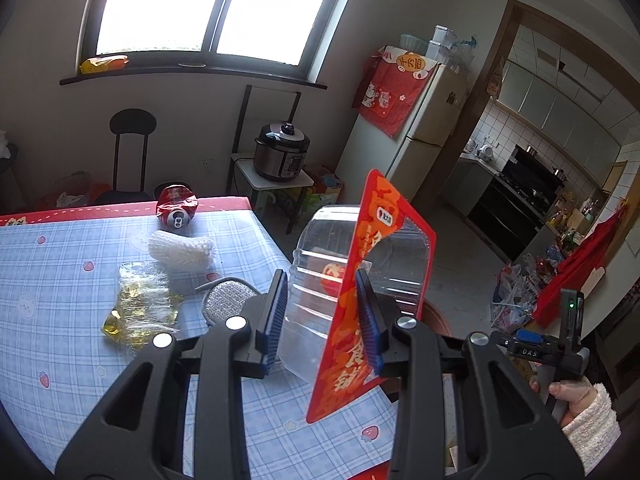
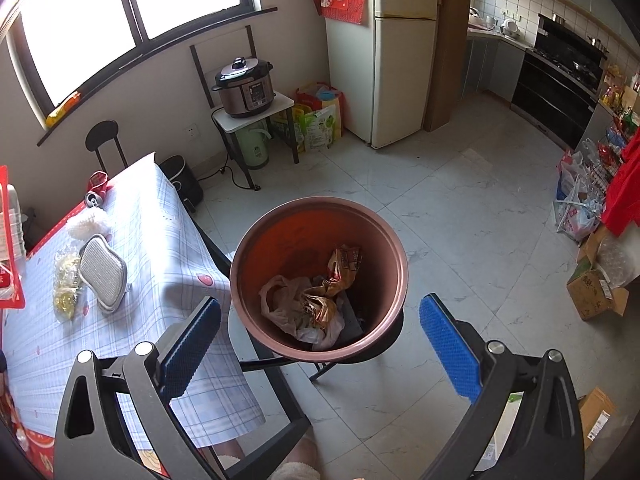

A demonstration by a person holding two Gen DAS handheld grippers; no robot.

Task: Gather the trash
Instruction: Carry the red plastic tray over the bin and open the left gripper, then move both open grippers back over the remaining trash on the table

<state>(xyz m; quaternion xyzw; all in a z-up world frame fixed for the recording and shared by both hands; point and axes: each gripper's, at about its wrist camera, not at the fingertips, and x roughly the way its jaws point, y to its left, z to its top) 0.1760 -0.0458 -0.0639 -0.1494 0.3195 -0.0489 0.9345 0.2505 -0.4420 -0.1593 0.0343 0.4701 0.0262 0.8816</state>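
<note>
I'm pinching this light, crinkly clear plastic tray point(image 1: 320, 280) by its stiff red card edge with my left fingers point(image 1: 322, 320), while my right fingers point(image 2: 320, 348) are hanging wide apart, empty, over the bin point(image 2: 256, 240).

The left gripper point(image 1: 322, 312), black-framed with blue ribbed pads, pointed forward and somewhat downward, its fingers point(image 1: 276, 316) clamped on a clear plastic tray with a red printed sleeve point(image 1: 372, 280). The right gripper point(image 2: 320, 344) of the same build tilted steeply down, its fingers point(image 2: 192, 344) spread wide with nothing between them. A hand point(image 1: 568, 396) in a white fuzzy sleeve point(image 1: 592, 424) gripped the right tool's handle.
</note>
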